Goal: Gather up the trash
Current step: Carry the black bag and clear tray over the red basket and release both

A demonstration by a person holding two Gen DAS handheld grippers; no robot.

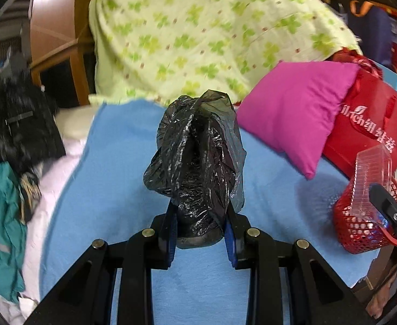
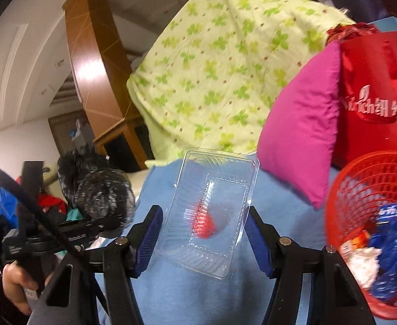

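Setting: a blue sheet covers the work surface, with a clover-print quilt, a pink cushion and a red shopping bag at its far side.

Left gripper: clenched on a crumpled black plastic bag; the bag's lower end sits between the blue pads and the rest stands up above the sheet, apparently lifted clear of it.

Right gripper: the fingers flank a clear plastic tray, which hangs tilted between them. The pads look close to the tray's long edges, but contact is not resolved, so it cannot be told whether the tray is gripped or loose.

Tray position: in the left wrist view the clear tray stands directly over the mouth of the red mesh basket; in the right wrist view the basket lies just to the right of the tray.

Basket contents: blue wrappers and white crumpled paper already lie inside.

Progress (judged): some trash is collected. The tray appears on the point of being dropped in; the black bag is held but well apart from the basket and not yet deposited.

Remaining (judged): both held items. No other loose trash is evident on the sheet.
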